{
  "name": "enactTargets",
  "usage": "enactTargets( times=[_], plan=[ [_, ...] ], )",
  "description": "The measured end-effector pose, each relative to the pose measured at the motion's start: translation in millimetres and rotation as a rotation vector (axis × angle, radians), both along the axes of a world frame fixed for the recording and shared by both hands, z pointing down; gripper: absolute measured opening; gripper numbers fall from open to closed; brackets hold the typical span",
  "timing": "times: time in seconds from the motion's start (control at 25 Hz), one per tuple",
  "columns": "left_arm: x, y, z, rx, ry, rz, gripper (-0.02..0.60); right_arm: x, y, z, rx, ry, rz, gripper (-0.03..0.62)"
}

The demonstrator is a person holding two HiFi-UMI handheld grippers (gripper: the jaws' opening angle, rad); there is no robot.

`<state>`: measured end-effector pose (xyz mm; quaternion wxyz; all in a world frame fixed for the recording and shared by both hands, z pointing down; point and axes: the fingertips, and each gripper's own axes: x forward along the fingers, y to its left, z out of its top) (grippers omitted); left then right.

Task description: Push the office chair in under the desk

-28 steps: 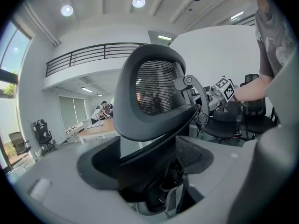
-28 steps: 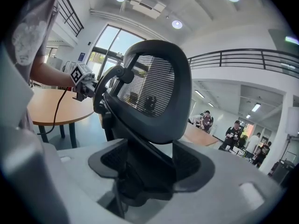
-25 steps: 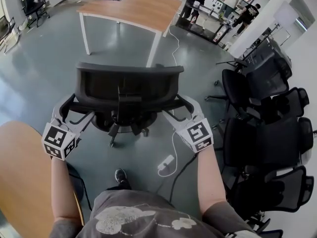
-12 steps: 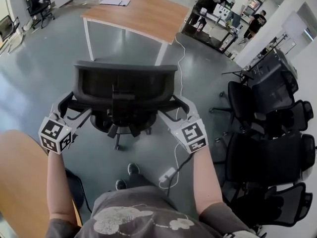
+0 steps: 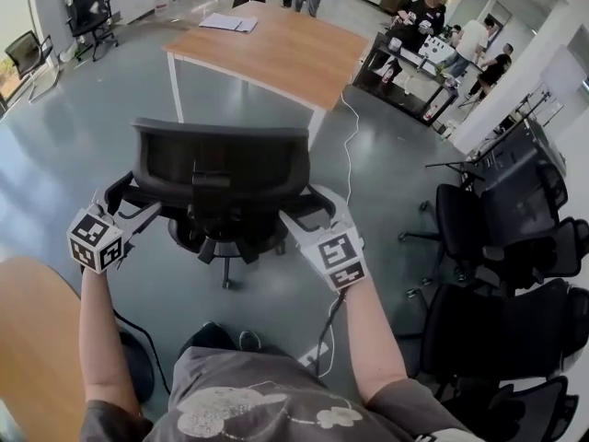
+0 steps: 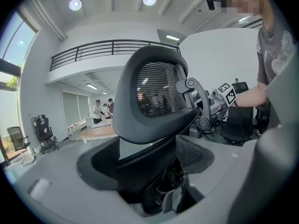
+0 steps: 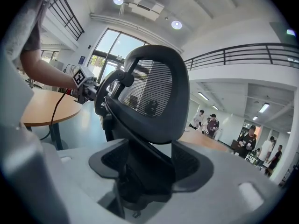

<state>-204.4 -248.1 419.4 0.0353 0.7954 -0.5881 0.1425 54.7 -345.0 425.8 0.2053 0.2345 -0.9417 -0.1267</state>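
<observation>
Black mesh office chair (image 5: 221, 168) has rolled nearer the wooden desk surface (image 5: 276, 44) | still well short, nothing under yet | left gripper (image 5: 129, 214), right gripper (image 5: 309, 215): jaws wide, clamping its armrests (image 5: 114, 191); right's just closed slightly.

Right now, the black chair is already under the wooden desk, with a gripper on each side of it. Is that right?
Not yet. The head view shows the black chair standing on open floor, short of the wooden desk. The left gripper and right gripper are on each side of it.
</observation>
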Motion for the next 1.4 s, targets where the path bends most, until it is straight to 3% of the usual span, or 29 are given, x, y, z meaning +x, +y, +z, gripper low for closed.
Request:
enactTargets(
  times=[0.32,0.56,0.76,1.0,1.4],
  plan=[
    [-35.6,-41.9,-0.2,0.015,-0.029,0.035,0.394,-33.3,-35.9,-1.8,0.005,-0.012,0.026,0.273],
    [-80.4,-82.6,5.6,-0.009,-0.163,0.107,0.391,-71.6,-64.0,-5.2,-0.009,-0.017,0.072,0.268],
    [-118.5,-119.7,9.8,-0.007,-0.177,0.147,0.396,-105.1,-86.3,-2.6,-0.024,-0.02,0.112,0.265],
    [-155.5,-168.8,9.5,-0.054,-0.266,0.194,0.411,-137.9,-118.9,-5.9,-0.01,-0.025,0.176,0.265],
    [-203.9,-230.8,13.6,-0.065,-0.34,0.239,0.423,-181.3,-171.7,-7.2,-0.002,-0.033,0.2,0.265]
  ],
)
